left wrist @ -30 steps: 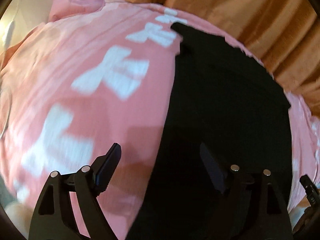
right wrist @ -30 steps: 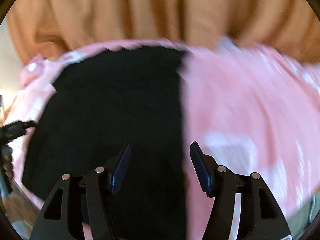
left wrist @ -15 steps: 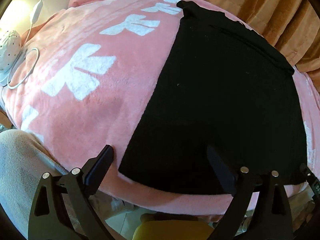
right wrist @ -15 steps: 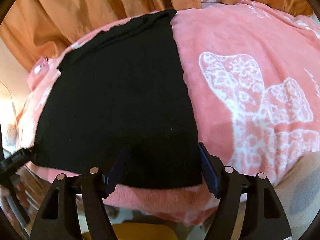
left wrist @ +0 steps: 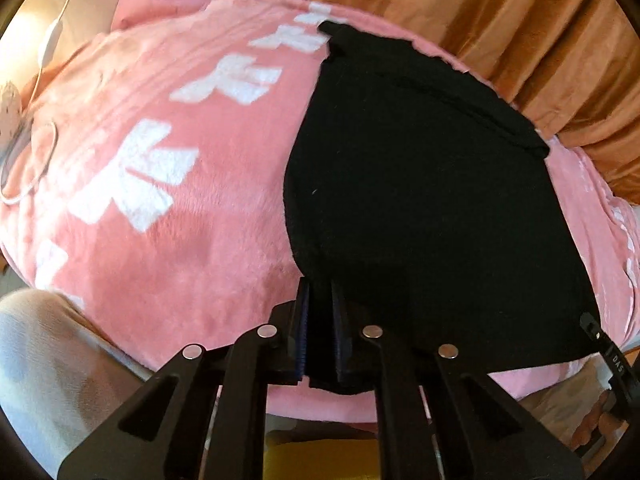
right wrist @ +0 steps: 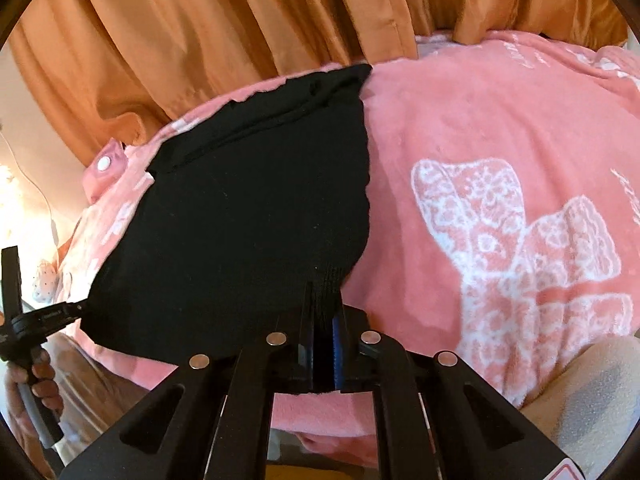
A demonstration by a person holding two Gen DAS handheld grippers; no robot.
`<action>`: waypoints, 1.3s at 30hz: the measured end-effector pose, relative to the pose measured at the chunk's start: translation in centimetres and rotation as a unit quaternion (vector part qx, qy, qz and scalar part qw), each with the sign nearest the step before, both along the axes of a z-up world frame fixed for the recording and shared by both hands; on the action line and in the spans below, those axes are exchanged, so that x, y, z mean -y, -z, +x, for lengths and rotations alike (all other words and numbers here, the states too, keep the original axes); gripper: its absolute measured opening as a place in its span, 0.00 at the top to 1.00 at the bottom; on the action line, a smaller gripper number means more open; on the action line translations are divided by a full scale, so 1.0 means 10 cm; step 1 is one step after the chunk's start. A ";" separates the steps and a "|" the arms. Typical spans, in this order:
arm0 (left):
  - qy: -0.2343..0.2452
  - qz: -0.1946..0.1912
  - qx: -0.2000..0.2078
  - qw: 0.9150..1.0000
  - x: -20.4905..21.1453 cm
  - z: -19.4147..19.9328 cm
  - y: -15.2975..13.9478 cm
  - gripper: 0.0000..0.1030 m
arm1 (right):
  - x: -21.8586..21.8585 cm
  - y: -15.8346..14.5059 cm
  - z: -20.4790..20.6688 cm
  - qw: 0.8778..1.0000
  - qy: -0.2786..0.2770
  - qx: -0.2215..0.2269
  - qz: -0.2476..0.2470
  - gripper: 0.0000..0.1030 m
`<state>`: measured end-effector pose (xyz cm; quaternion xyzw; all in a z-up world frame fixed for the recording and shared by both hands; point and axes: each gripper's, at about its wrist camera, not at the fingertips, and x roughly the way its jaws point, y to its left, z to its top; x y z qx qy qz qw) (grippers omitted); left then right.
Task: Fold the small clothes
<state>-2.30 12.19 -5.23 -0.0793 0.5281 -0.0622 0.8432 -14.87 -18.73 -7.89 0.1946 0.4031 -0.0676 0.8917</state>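
Observation:
A black garment [left wrist: 424, 200] lies flat on a pink blanket [left wrist: 168, 184] with white bow prints. My left gripper [left wrist: 320, 300] is shut on the garment's near left corner, lifting it slightly. My right gripper [right wrist: 324, 304] is shut on the garment's [right wrist: 248, 216] near right corner, which bunches up between the fingers. The far hem of the garment has a folded band near the orange curtain. The right gripper's tip also shows at the right edge of the left wrist view [left wrist: 600, 344].
An orange curtain [right wrist: 224, 40] hangs behind the bed. A white cable and switch [left wrist: 48, 44] lie at the far left. The blanket's [right wrist: 500, 184] near edge drops off just below both grippers. A beige fleece [left wrist: 44, 368] lies at the near left.
Both grippers were open above the garment's near edge; they have now closed on its two near corners and pinch the cloth.

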 end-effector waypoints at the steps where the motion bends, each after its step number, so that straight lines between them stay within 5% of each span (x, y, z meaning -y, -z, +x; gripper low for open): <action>1: -0.012 -0.003 -0.014 1.000 -0.03 0.02 0.09 0.88 | 0.03 0.07 0.01 1.000 0.004 -0.010 0.013 0.93; 4: -0.026 -0.018 -0.011 0.999 -0.06 0.03 0.17 0.80 | 0.05 0.18 0.05 0.999 0.004 -0.028 0.025 0.92; 8: -0.009 -0.024 -0.005 1.000 0.02 0.06 0.16 0.47 | 0.04 0.26 0.10 0.998 0.009 -0.046 0.034 0.84; 10: -0.013 -0.016 -0.001 1.000 0.05 0.10 0.17 0.45 | 0.03 0.26 0.12 0.998 0.010 -0.044 0.036 0.81; 11: -0.013 -0.010 0.001 1.000 0.07 0.11 0.18 0.46 | 0.02 0.25 0.14 0.998 0.009 -0.043 0.035 0.80; 14: 0.011 -0.006 0.000 1.000 0.13 0.16 0.15 0.94 | 0.00 0.17 0.14 0.999 -0.002 -0.023 0.045 0.93; 19: 0.028 -0.032 0.038 0.998 0.01 -0.02 -0.24 0.94 | -0.06 -0.30 -0.04 0.999 -0.018 0.035 0.006 0.94; 27: 0.044 -0.034 0.061 0.997 0.03 -0.17 -0.51 0.95 | -0.24 -0.58 -0.01 0.996 -0.036 0.024 -0.074 0.94; 32: 0.045 -0.021 0.057 0.997 0.05 -0.16 -0.47 0.95 | -0.33 -0.58 0.05 0.993 -0.044 0.011 -0.105 0.94; 39: 0.010 -0.026 0.015 0.999 -0.04 -0.08 -0.14 0.91 | -0.24 -0.45 0.07 0.996 -0.040 0.001 -0.086 0.94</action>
